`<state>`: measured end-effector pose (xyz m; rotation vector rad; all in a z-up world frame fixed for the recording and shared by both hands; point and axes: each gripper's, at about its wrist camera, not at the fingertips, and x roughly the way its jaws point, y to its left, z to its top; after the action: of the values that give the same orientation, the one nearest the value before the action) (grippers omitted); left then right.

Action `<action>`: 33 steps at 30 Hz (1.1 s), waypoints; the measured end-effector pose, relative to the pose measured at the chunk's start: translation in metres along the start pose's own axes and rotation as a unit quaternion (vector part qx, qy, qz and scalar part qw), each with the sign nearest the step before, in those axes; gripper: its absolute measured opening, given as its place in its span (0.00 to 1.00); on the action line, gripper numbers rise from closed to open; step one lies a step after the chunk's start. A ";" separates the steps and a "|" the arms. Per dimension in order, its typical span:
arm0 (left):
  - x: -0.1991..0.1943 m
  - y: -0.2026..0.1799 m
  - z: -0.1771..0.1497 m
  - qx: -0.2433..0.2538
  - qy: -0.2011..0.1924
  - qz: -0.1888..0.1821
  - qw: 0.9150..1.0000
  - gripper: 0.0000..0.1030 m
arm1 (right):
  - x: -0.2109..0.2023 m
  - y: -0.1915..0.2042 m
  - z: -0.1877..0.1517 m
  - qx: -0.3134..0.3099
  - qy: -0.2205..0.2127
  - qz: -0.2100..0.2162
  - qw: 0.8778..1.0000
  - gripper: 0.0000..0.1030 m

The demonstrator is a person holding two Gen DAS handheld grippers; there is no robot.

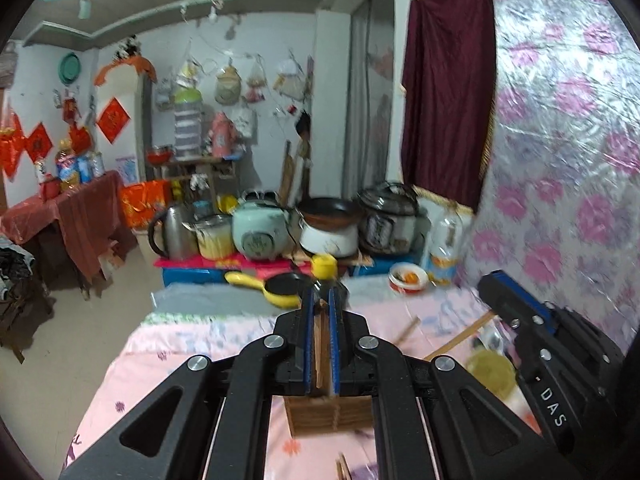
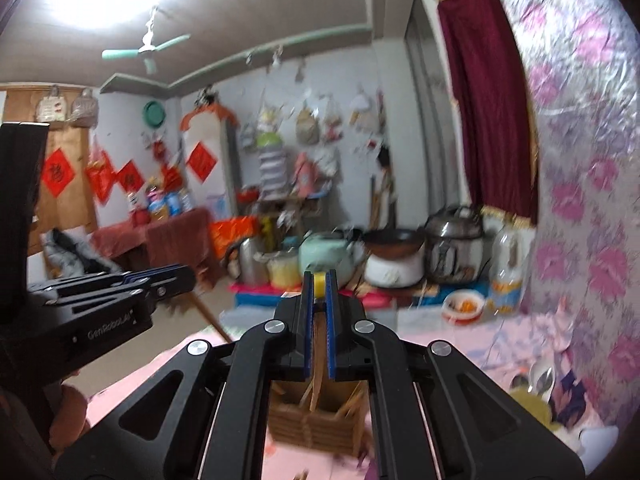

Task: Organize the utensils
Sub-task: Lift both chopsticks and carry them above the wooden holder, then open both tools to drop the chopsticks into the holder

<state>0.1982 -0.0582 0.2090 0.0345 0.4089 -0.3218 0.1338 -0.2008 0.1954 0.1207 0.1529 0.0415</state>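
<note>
Over the pink floral bed [image 1: 192, 344], I have both grippers raised and pointing toward the far wall. My left gripper [image 1: 321, 312] has its blue pads almost together, clamped on thin wooden chopsticks [image 1: 321, 344] that run up between them. Below it, seen through the frame, stands a wooden holder [image 1: 330, 414] on the bedcover. My right gripper [image 2: 319, 304] is pressed shut as well, with thin wooden sticks [image 2: 319, 344] pinched between its pads; I cannot tell exactly how many. Beneath it the same holder [image 2: 316, 420] shows its open top, with a few sticks leaning inside.

In the left view, more chopsticks [image 1: 460, 336] lie loose on the bed to the right, near a yellowish dish [image 1: 490, 368]. In the right view, metal spoons [image 2: 540, 380] lie by that dish at the right edge.

Each gripper shows in the other's camera, the two just beside one another. Beyond the bed sit a yellow-handled pan [image 1: 276, 286], a bottle with a yellow cap [image 1: 324, 266], a bowl [image 1: 408, 278], and a row of cookers [image 1: 384, 220] and a kettle [image 1: 172, 232]. Everything is a little blurred.
</note>
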 end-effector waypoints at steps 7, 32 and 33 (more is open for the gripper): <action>0.056 0.017 -0.031 -0.036 0.034 -0.009 0.999 0.08 | 0.053 -0.008 -0.034 0.014 0.024 -0.024 0.999 0.07; 0.021 0.052 -0.051 -0.037 0.007 0.146 0.989 0.94 | 0.006 -0.047 -0.043 0.086 -0.037 -0.016 0.995 0.94; 0.020 0.054 -0.051 -0.042 0.007 0.147 0.988 0.94 | 0.006 -0.046 -0.043 0.082 -0.029 -0.013 0.996 0.94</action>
<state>0.2126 -0.0078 0.1530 0.0153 0.4254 -0.0132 0.1348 -0.2412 0.1463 0.2832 0.0995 0.0004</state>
